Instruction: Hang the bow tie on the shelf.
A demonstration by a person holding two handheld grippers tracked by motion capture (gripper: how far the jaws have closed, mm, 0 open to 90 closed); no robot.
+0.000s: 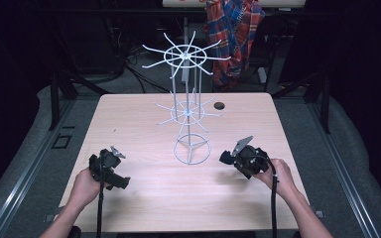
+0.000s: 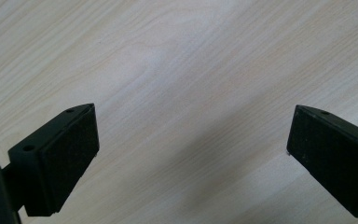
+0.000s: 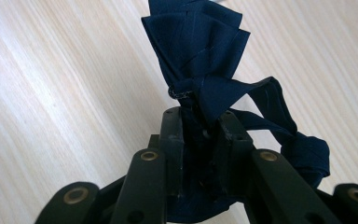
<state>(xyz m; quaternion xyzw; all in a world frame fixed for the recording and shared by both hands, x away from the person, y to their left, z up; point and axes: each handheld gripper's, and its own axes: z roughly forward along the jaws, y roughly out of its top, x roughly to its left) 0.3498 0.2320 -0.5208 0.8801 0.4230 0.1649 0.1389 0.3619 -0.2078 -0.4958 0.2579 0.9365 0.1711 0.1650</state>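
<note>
Two grippers sit at our near edge of the table [image 1: 129, 124]. Our left gripper [image 2: 191, 154] has its jaws spread wide over bare wood, holding nothing. Our right gripper [image 3: 200, 135] is clamped on a dark blue bow tie [image 3: 200, 56], pinching it near the knot, its strap looping off to one side. We judge the fabric soft, light and floppy, best held at that stiffer centre. Farther off stands a white wire rack [image 1: 187, 106], hooks bare; beyond hangs a plaid shirt [image 1: 235, 34].
</note>
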